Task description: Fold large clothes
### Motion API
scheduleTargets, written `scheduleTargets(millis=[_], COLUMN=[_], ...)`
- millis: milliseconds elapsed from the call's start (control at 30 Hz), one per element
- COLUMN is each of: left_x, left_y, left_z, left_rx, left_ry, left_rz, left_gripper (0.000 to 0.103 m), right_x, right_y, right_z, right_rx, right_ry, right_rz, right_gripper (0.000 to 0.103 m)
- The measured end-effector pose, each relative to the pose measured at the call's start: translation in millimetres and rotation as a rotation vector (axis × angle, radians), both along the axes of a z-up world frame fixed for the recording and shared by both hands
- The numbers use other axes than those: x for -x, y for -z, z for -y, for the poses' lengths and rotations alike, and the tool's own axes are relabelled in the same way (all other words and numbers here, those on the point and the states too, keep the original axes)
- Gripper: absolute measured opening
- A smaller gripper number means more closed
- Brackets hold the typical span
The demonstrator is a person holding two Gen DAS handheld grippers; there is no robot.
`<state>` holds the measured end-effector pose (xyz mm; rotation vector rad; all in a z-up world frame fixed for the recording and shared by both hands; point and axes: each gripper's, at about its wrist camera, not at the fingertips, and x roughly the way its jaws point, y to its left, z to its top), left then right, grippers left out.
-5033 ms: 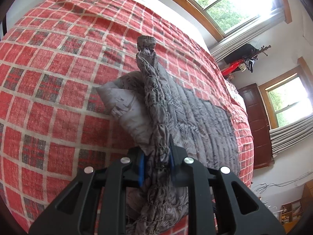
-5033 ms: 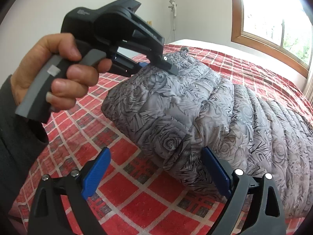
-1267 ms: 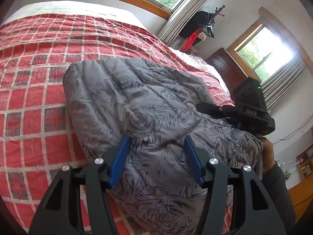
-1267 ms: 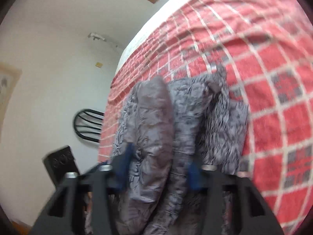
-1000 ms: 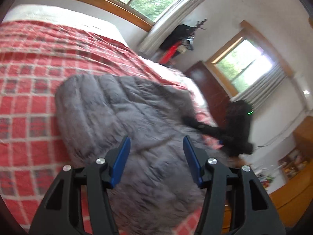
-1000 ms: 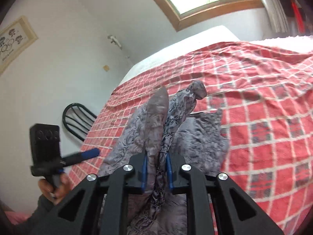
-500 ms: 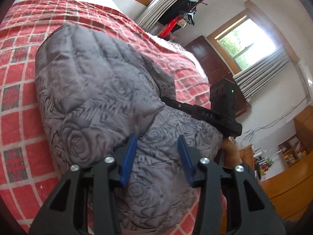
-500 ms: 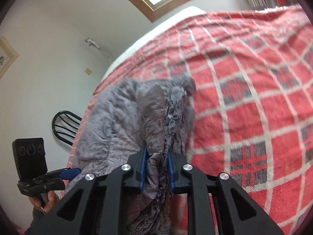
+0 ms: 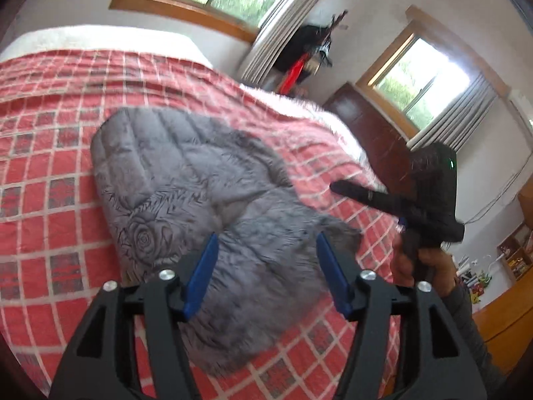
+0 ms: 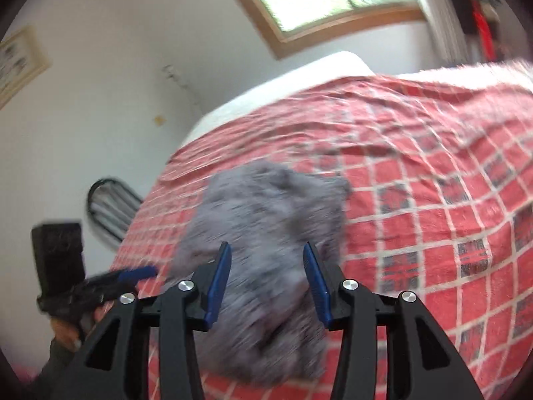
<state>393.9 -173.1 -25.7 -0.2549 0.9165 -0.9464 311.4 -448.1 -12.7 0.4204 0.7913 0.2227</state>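
Beyond both sets of jaws stretches the bed with its red, white-lined check cover [image 9: 46,173], and everything you are working on lies on it. Ahead of your left gripper [image 9: 265,268], reaching back between its blue-padded jaws, the grey quilted jacket with the rose print [image 9: 186,196] sits as a compact, thick bundle, one smooth rounded fold edge at the far side and a looser, blurred corner trailing off to the right of the jaws toward your other hand. From the right gripper [image 10: 266,278] the same bundle shows as a motion-smeared grey mass running from between the jaws outward across the cover.

Both grippers are spread wide and hold nothing; the fabric you see between the pads lies below them on the bed, not pinched. In the left view your right gripper [image 9: 399,200] hangs off to the right of the jaws, just past the jacket's loose corner, apart from the cloth.

Judging by the shape, the main folds look laid and you are at the release-and-check stage. The next move probably calls for tidying: bring the right jaws down on that trailing corner, tuck it in line with the bundle's edge, and press the puffy quilting flat so it does not spring open.
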Motion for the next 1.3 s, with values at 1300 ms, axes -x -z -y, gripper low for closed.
scheduleTargets(millis=[1300], left_x=[40.2], left_y=[51.3], left_z=[-5.5], left_rx=[0.04], left_ry=[-0.012], left_rz=[-0.012], left_gripper=[0.076], right_x=[-31.5], right_y=[-6.8], right_z=[-2.4], right_rx=[0.008], right_ry=[0.01], right_rz=[-0.052], right_gripper=[0.065])
